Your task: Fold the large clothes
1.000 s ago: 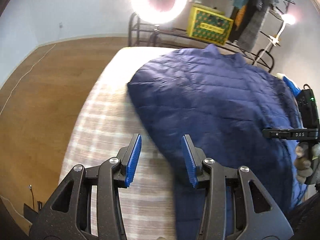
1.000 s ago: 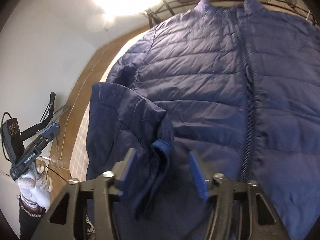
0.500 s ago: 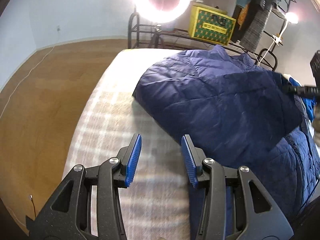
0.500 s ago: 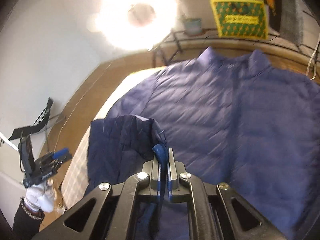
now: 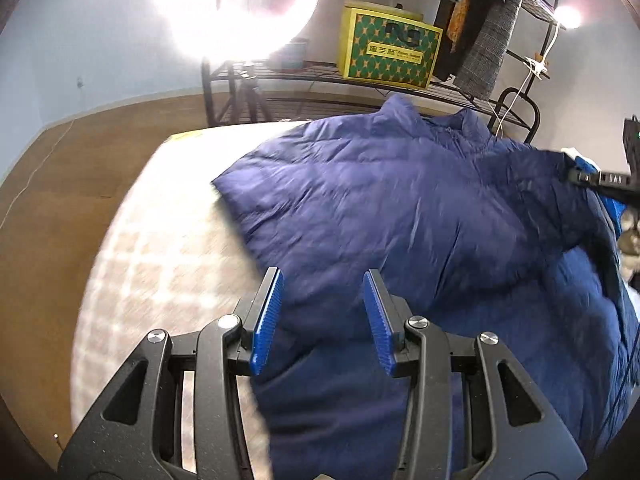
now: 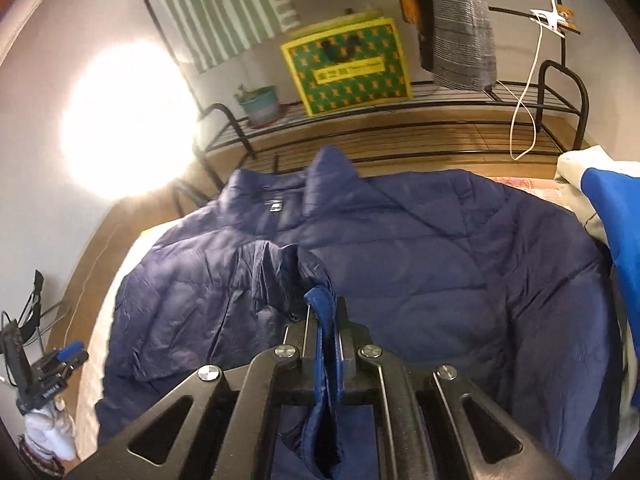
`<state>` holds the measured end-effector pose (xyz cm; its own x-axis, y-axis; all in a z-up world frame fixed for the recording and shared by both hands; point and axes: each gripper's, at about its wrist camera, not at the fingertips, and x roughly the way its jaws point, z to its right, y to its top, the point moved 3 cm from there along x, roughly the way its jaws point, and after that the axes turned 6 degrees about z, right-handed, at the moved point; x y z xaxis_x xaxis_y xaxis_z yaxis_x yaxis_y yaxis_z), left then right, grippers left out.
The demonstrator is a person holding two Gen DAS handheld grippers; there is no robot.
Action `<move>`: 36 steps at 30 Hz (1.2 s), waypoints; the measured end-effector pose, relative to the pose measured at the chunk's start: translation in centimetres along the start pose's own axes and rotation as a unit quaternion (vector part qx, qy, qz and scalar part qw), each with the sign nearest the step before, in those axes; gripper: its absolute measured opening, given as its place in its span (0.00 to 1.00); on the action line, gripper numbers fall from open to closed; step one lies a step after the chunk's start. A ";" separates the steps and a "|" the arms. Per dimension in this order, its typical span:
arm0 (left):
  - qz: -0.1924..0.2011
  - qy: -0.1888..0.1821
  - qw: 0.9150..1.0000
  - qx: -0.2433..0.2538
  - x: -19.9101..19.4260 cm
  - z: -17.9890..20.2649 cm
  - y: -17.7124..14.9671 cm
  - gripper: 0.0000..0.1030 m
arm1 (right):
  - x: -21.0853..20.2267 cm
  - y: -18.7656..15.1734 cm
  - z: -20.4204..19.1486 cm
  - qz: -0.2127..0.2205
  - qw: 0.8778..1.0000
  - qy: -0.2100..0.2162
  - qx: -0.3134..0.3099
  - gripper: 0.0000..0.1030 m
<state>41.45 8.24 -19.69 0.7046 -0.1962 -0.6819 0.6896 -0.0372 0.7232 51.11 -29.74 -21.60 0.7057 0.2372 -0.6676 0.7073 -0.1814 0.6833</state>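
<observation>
Pinching the cuff (image 6: 323, 320) of the navy jacket (image 5: 400, 216), my right gripper (image 6: 322, 312) has its fingers pressed together on the fabric at lower centre of its view, sleeve lifted off the body. My left gripper (image 5: 322, 320) stands spread and empty over the jacket's near edge (blurred there). Spread over the bed (image 5: 160, 220), the jacket has its collar toward the rack (image 6: 400, 104) at the top.

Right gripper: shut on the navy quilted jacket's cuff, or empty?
Shut on it. In the right wrist view the right gripper has its jaws pressed together with the blue cuff of the navy quilted jacket pinched between them.
</observation>
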 end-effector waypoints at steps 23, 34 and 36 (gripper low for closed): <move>-0.020 0.034 0.998 0.058 2.5 3.4 -0.5 0.41 | 5.4 -1.2 3.7 -0.038 0.992 -0.106 -0.051 0.32; 0.061 0.005 0.997 0.040 -11.3 8.2 0.6 0.41 | -9.2 -1.1 4.7 0.048 0.997 -0.051 -0.017 0.46; 0.070 -0.003 0.997 0.037 -13.8 9.5 0.6 0.41 | -12.4 -1.4 5.3 0.060 0.997 -0.047 -0.011 0.47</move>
<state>30.53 1.59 -8.81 0.7919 -0.2110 -0.5730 0.5701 -0.0807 0.8176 41.61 -37.44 -15.83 0.7872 0.1234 -0.6043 0.6165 -0.1821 0.7660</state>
